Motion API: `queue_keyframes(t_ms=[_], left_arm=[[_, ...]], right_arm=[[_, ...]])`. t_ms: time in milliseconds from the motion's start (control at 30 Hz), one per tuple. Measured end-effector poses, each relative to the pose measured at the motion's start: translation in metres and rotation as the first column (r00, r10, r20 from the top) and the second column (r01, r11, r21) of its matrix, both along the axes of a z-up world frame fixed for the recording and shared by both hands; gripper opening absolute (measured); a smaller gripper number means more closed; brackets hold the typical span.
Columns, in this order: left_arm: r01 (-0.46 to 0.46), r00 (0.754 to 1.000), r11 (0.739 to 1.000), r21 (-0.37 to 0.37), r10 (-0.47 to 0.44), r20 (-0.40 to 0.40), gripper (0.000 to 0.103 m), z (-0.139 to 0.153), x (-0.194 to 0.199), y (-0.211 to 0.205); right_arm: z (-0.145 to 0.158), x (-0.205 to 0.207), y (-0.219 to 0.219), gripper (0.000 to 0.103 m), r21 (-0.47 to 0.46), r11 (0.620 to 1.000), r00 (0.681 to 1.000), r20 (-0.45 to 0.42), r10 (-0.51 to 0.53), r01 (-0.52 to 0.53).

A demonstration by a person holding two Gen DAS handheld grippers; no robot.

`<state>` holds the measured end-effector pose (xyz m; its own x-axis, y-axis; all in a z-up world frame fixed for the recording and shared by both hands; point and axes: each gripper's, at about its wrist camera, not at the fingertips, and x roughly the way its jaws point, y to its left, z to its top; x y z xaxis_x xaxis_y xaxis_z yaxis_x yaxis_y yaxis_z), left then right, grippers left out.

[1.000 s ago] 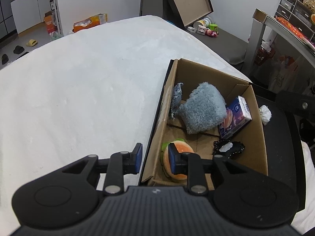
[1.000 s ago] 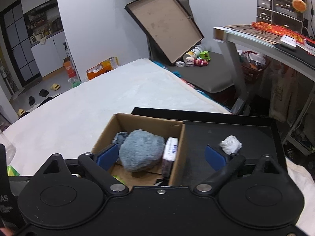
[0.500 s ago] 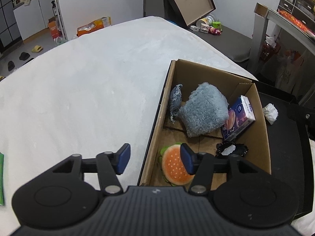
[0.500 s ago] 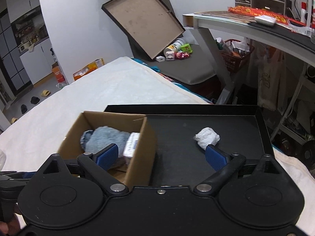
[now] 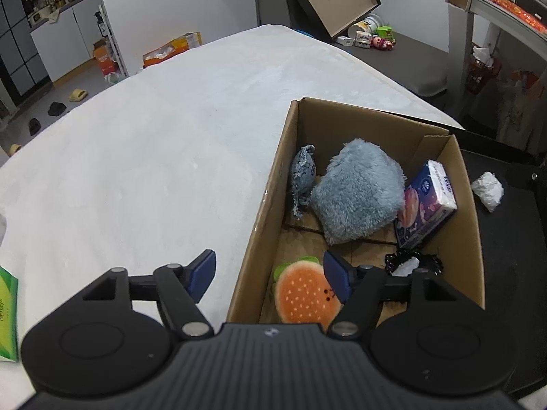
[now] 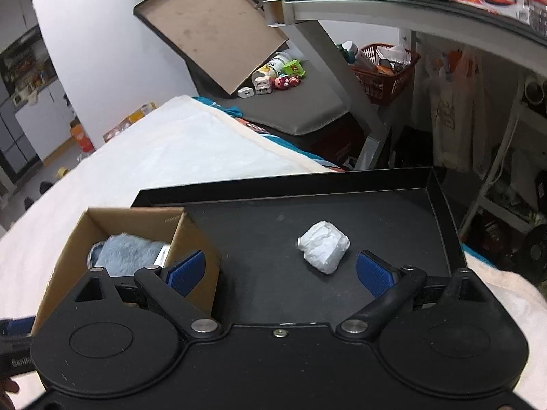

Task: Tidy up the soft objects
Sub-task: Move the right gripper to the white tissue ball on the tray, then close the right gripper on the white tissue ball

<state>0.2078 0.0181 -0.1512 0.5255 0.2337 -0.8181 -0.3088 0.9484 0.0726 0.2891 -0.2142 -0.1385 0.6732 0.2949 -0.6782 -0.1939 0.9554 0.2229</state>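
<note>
A cardboard box (image 5: pixel 468 225) holds a fluffy blue plush (image 5: pixel 359 191), a small blue-grey cloth toy (image 5: pixel 302 174), a blue tissue pack (image 5: pixel 427 205), a black lace item (image 5: pixel 410 263) and an orange burger plush (image 5: pixel 304 294). My left gripper (image 5: pixel 270 278) is open and empty, straddling the box's near-left wall above the burger. A crumpled white tissue (image 6: pixel 323 246) lies on the black tray (image 6: pixel 441 188). My right gripper (image 6: pixel 280 271) is open and empty just before the tissue. The box (image 6: pixel 195 235) also shows at the left there.
The box and tray rest on a white bed (image 5: pixel 154 143). A green packet (image 5: pixel 7 314) lies at the left edge. A grey desk (image 6: pixel 410 10), a red basket (image 6: pixel 383 68) and a leaning board (image 6: pixel 208 27) stand beyond the bed.
My left gripper opened wider, let go of the burger plush into the box and drew back. My right gripper swung right from the box toward the white tissue and came closer to it.
</note>
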Motion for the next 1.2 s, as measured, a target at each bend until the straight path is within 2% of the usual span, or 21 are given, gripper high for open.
queue_keyframes(t_ms=[167,367,500,833,933,967,1000,1200], left_arm=[[-0.011,1.0,0.999,0.046,0.012,-0.019,0.07,-0.005,0.007,-0.006],[-0.011,0.998,0.995,0.097,0.017,-0.057,0.071,-0.015,0.019,-0.019],[0.007,0.997,0.99,0.14,0.004,-0.08,0.076,-0.021,0.026,-0.028],[-0.004,0.995,0.982,0.191,0.024,-0.101,0.078,-0.027,0.032,-0.035],[-0.004,0.994,0.981,0.193,0.024,-0.103,0.078,-0.026,0.034,-0.035],[-0.004,0.994,0.981,0.193,0.024,-0.102,0.078,-0.026,0.033,-0.035],[-0.003,0.994,0.981,0.194,0.023,-0.102,0.078,-0.026,0.032,-0.035],[0.004,0.995,0.981,0.195,0.016,-0.098,0.078,-0.024,0.031,-0.036]], right_arm=[[-0.02,0.011,-0.008,0.094,0.024,1.0,1.0,-0.007,0.005,-0.005],[-0.046,0.023,-0.016,0.087,0.045,0.999,1.0,-0.021,0.002,-0.001],[-0.054,0.033,-0.023,0.086,0.075,0.997,1.0,-0.024,-0.018,0.02],[-0.073,0.047,-0.019,0.082,0.054,0.998,1.0,-0.019,-0.011,0.012],[-0.077,0.05,-0.02,0.07,0.071,0.997,0.999,-0.033,-0.011,0.013],[-0.078,0.05,-0.021,0.06,0.071,0.997,0.999,-0.032,-0.007,0.009],[-0.078,0.05,-0.02,0.046,0.061,0.998,1.0,-0.028,-0.005,0.007],[-0.076,0.048,-0.026,0.045,0.058,0.998,0.998,-0.05,-0.025,0.028]])
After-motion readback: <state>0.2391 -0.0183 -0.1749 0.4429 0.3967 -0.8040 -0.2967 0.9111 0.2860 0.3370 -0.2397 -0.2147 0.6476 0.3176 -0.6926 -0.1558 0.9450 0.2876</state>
